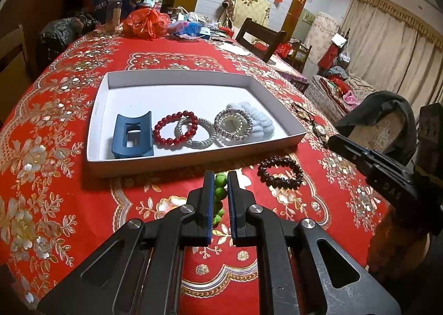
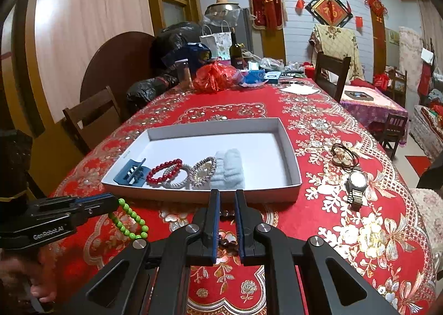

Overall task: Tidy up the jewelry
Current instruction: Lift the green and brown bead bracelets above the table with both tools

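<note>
My left gripper (image 1: 220, 175) is shut on a green bead bracelet (image 1: 220, 193), which hangs from its tips above the red tablecloth, just in front of the white tray (image 1: 193, 72). The right wrist view shows that bracelet (image 2: 133, 220) dangling from the left gripper (image 2: 115, 201). The tray holds a blue hair claw (image 1: 133, 135), a red bead bracelet (image 1: 174, 129), two silver bracelets (image 1: 232, 123) and a white scrunchie (image 1: 257, 118). My right gripper (image 2: 227, 194) is shut and empty, above a dark brown bead bracelet (image 1: 279, 173) lying on the cloth.
A wristwatch (image 2: 357, 184) and black hair ties (image 2: 344, 154) lie right of the tray (image 2: 221, 143). Bags, a red plastic bag (image 2: 214, 76) and a bottle (image 2: 236, 49) crowd the table's far end. Chairs (image 2: 91, 118) stand along both sides.
</note>
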